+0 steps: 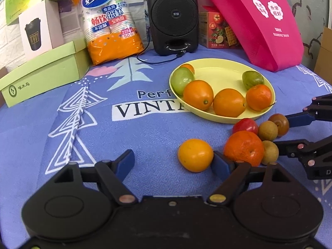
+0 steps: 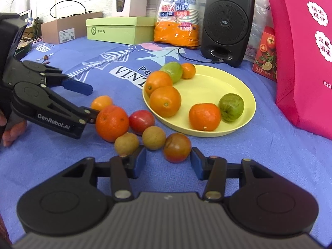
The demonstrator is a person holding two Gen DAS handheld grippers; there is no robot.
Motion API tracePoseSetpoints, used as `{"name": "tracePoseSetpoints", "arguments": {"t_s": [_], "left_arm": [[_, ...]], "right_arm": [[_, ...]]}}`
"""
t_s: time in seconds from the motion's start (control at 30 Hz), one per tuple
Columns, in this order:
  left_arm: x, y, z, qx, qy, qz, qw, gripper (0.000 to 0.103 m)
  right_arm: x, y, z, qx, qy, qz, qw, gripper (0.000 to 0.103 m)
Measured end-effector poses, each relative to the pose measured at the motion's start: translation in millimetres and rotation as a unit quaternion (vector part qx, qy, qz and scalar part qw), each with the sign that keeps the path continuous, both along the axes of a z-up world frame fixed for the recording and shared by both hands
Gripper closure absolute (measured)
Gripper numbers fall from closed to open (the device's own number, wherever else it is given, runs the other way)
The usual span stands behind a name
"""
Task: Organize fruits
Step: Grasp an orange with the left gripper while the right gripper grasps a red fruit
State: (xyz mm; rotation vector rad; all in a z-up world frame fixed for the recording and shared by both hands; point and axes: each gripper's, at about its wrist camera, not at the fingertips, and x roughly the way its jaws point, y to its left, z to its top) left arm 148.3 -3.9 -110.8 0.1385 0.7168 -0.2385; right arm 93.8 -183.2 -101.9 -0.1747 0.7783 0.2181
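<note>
Because the reddish-brown tomato (image 2: 177, 147) lying on the cloth just short of the yellow plate (image 2: 244, 91) looks soft and smooth, you should pinch it gently across its middle between your right gripper (image 2: 168, 162) pads, both grippers spread wide, holding nothing.

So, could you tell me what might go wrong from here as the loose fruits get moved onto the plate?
1. The right hand-held gripper is open around the reddish-brown tomato, but one finger sits against a small brown fruit; closing could push it away.
2. The left hand-held gripper has a finger between the yellow-orange citrus and the large orange, so either may roll.
3. The yellow plate is crowded along its near rim.
</note>
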Motion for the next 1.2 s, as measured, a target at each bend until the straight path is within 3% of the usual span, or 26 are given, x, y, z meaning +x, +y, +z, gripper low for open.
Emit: {"name": "tracePoseSetpoints", "arguments": {"t_s": [0.5, 0.63, 0.8, 0.87, 0.93, 1.0, 1.13, 1.2], "left_arm": [[-5.3, 5.2, 0.3, -0.014, -0.001, -0.004, 0.9999, 0.029], [-4.1, 3.8, 0.2, -0.013, 0.000, -0.001, 0.9999, 0.029], [-0.5, 3.8, -0.3, -0.018, 0.000, 0.009, 0.9998, 0.028], [0.4, 2.9, -0.4, -0.019, -0.001, 0.012, 0.9997, 0.029], [0.6, 2.4, -0.9, -0.020, -0.003, 0.011, 0.9997, 0.030], [0.2, 1.9, -0.7, -0.022, -0.005, 0.007, 0.9997, 0.036], [-2.4, 2.0, 0.8, -0.037, -0.007, -0.011, 0.9992, 0.059], [-2.7, 2.9, 0.9, -0.043, -0.004, -0.010, 0.9990, 0.060]], "right_arm": [[-13.6, 1.1, 8.7, -0.008, 0.019, 0.048, 0.999, 0.058], [-9.5, -2.5, 7.9, -0.028, 0.012, 0.030, 0.999, 0.058], [7.9, -12.3, 0.6, -0.002, 0.010, 0.018, 1.000, 0.057], [10.0, -12.3, -0.5, 0.006, 0.008, 0.017, 1.000, 0.060], [7.7, -9.8, -0.7, 0.009, 0.006, 0.026, 1.000, 0.072], [5.9, -6.8, -0.8, 0.006, 0.002, 0.026, 1.000, 0.073], [4.0, -5.9, -0.6, 0.009, 0.001, 0.023, 1.000, 0.073], [4.0, -6.0, -0.6, 0.010, 0.001, 0.021, 1.000, 0.073]]}}
